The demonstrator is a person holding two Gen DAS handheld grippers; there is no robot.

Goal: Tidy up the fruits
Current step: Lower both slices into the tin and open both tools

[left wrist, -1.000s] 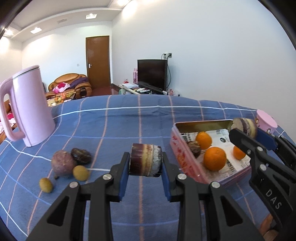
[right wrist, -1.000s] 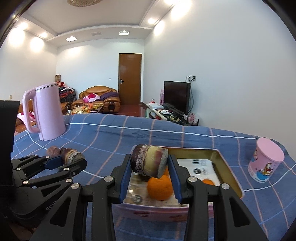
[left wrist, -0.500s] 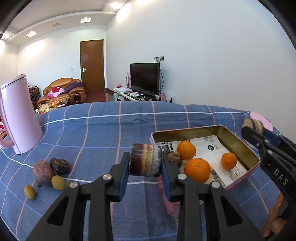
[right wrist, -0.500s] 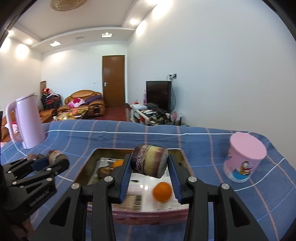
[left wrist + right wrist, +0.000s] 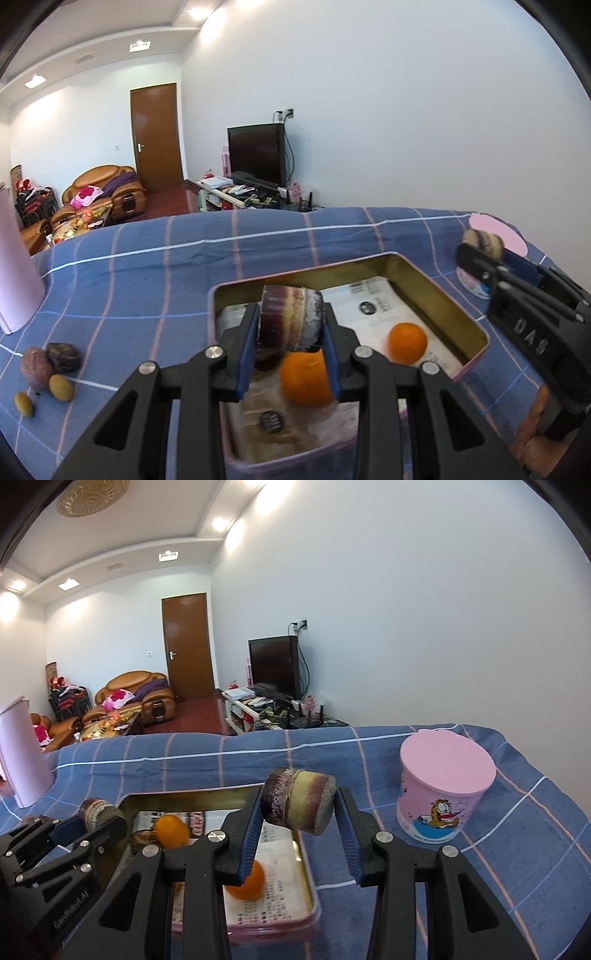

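While "DAS" marks the right gripper (image 5: 480, 251), both it and the left gripper (image 5: 290, 328) pinch banded sugarcane stubs (image 5: 290, 319) (rough, cylindrical) over the pink rectangular metal tin (image 5: 476, 332) holding smooth oranges (image 5: 406, 343).

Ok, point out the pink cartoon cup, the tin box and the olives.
pink cartoon cup (image 5: 441, 805), right wrist view, its side wall.
tin box (image 5: 436, 291), left wrist view, inner right wall.
olives (image 5: 61, 387), left wrist view, the larger one's middle.
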